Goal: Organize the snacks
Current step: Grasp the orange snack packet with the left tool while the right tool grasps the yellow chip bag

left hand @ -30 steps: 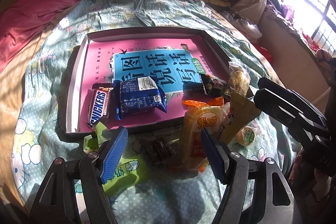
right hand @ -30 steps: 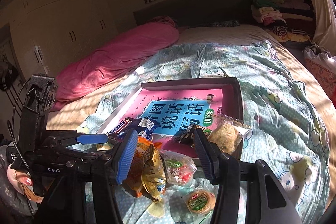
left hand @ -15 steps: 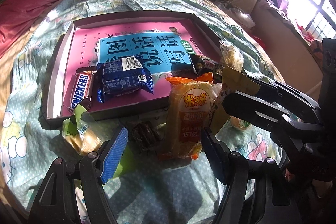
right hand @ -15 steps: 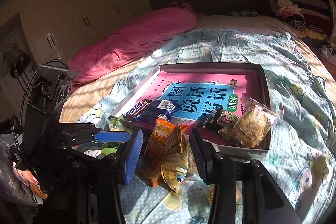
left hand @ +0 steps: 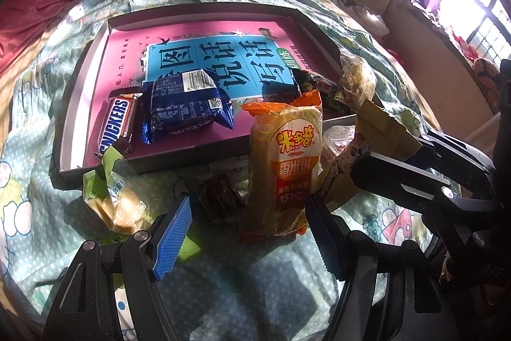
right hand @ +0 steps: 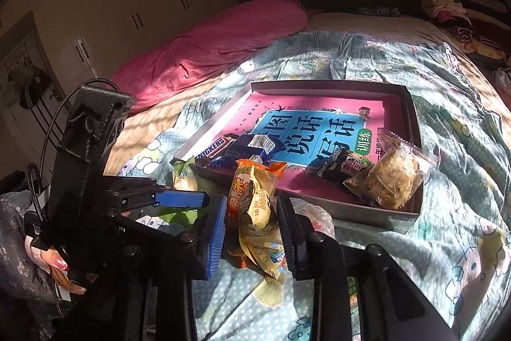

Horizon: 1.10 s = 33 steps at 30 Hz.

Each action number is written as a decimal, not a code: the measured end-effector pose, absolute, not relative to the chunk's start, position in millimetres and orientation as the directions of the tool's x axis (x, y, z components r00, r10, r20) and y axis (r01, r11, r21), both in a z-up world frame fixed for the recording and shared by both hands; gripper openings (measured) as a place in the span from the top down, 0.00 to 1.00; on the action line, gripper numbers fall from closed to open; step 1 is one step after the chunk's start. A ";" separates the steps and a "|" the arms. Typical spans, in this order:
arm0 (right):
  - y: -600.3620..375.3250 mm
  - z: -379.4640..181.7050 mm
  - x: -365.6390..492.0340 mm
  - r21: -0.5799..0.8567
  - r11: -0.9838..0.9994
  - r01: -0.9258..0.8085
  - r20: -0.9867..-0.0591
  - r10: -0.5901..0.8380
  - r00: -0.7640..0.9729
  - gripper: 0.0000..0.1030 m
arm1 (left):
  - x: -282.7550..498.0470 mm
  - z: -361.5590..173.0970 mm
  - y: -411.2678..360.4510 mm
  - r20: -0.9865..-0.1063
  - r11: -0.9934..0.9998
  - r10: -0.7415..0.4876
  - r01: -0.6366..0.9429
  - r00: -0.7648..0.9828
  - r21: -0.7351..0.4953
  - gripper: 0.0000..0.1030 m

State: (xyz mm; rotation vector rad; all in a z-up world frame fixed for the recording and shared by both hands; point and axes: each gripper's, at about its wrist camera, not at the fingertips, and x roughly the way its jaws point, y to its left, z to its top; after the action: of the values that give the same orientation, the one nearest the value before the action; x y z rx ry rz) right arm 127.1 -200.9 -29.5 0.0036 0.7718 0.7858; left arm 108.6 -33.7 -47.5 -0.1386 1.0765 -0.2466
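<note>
A: What writing can you read?

B: The brown chocolate bar (left hand: 116, 125) in the tray (left hand: 75, 104) says SNICKERS in white and blue. Beside it lies a dark blue crinkled packet (left hand: 185, 107) with a white barcode patch; its small print is too fine to read. The orange packet (left hand: 287, 171) in front of the tray carries a round red-and-yellow logo with Chinese characters and "151" near the bottom.

A: And the tray?

B: Shallow, grey-walled, rectangular, sitting on the cartoon-print quilt (right hand: 463, 181). Its floor is a pink sheet with a blue panel (right hand: 319, 136) of large dark Chinese characters and a green label.

A: Where are the fingers?

B: The right gripper (right hand: 252, 229) has its fingers pressed on a crumpled yellowish wrapper (right hand: 258, 213), printed with "10", just in front of the tray. The left gripper (left hand: 249, 232) has blue ribbed fingers (left hand: 174, 238) apart, over the quilt, with nothing between them; the orange packet lies just ahead.

A: Anything hard to make out?

B: A clear bag (right hand: 389, 178) of brownish crumbly food leans in the tray's near right corner, next to a black packet (right hand: 345, 166) with unreadable print. A small dark wrapped sweet (left hand: 220, 197) on the quilt is in shadow. A green-and-clear packet (left hand: 115, 200) leans at the tray's front edge; its lettering is blurred.
</note>
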 end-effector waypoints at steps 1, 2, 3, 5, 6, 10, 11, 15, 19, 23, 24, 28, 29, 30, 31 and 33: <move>-201.8 -29.1 126.2 0.274 0.724 -0.633 -0.624 0.634 0.456 0.70 | 108.8 -47.8 -33.5 -0.852 0.964 -0.267 0.131 0.450 -0.233 0.28; -202.9 -28.0 125.0 0.271 0.726 -0.632 -0.623 0.633 0.460 0.70 | 108.8 -48.1 -33.4 -0.852 0.963 -0.269 0.131 0.449 -0.235 0.28; -204.3 -26.0 123.2 0.270 0.724 -0.635 -0.615 0.637 0.464 0.70 | 109.3 -48.3 -32.9 -0.852 0.963 -0.271 0.132 0.449 -0.237 0.28; -205.9 -23.2 119.9 0.270 0.718 -0.641 -0.608 0.644 0.464 0.70 | 109.9 -49.0 -32.9 -0.852 0.962 -0.271 0.131 0.447 -0.238 0.28; -205.9 -23.3 118.7 0.264 0.721 -0.640 -0.613 0.638 0.466 0.70 | 110.1 -49.4 -32.8 -0.852 0.962 -0.273 0.132 0.446 -0.239 0.28; -205.4 -26.3 117.0 0.261 0.721 -0.641 -0.632 0.630 0.451 0.70 | 111.0 -50.5 -31.9 -0.852 0.960 -0.280 0.133 0.443 -0.246 0.28; -205.2 -27.8 117.4 0.265 0.721 -0.640 -0.638 0.629 0.444 0.70 | 111.2 -50.8 -31.6 -0.852 0.960 -0.281 0.134 0.442 -0.248 0.28; -205.1 -37.6 123.4 0.282 0.734 -0.618 -0.671 0.611 0.420 0.70 | 111.7 -51.6 -29.9 -0.852 0.958 -0.288 0.136 0.438 -0.254 0.28; -206.2 -46.4 128.6 0.311 0.738 -0.598 -0.691 0.608 0.391 0.70 | 112.3 -51.4 -26.5 -0.848 0.954 -0.298 0.128 0.439 -0.269 0.28; -203.6 -53.3 129.7 0.308 0.744 -0.593 -0.712 0.594 0.374 0.70 | 113.8 -51.9 -24.0 -0.843 0.949 -0.315 0.121 0.435 -0.292 0.28; -202.6 -54.9 129.3 0.307 0.745 -0.592 -0.718 0.590 0.370 0.70 | 113.7 -51.9 -23.4 -0.843 0.948 -0.318 0.120 0.435 -0.296 0.28; -197.7 -64.7 129.8 0.303 0.750 -0.588 -0.748 0.569 0.341 0.70 | 116.3 -53.0 -22.3 -0.838 0.941 -0.336 0.112 0.430 -0.319 0.29; -196.4 -66.4 129.4 0.296 0.752 -0.588 -0.754 0.562 0.340 0.70 | 117.1 -53.4 -22.1 -0.837 0.940 -0.339 0.111 0.430 -0.324 0.29; -195.2 -68.3 129.6 0.292 0.754 -0.588 -0.759 0.557 0.338 0.70 | 118.2 -54.1 -22.1 -0.835 0.938 -0.343 0.110 0.429 -0.329 0.29; -194.6 -69.8 130.2 0.289 0.757 -0.585 -0.762 0.552 0.338 0.70 | 119.3 -54.7 -21.9 -0.835 0.937 -0.346 0.108 0.428 -0.333 0.29; -195.1 -72.5 132.3 0.293 0.764 -0.576 -0.766 0.547 0.336 0.70 | 120.9 -55.3 -21.8 -0.833 0.934 -0.351 0.105 0.427 -0.340 0.29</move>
State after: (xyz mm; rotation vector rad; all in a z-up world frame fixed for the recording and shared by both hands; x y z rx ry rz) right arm 132.3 -195.1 -72.5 -0.0327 0.9858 0.7322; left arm 120.9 -21.8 -55.3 -0.2516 1.0952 -0.2890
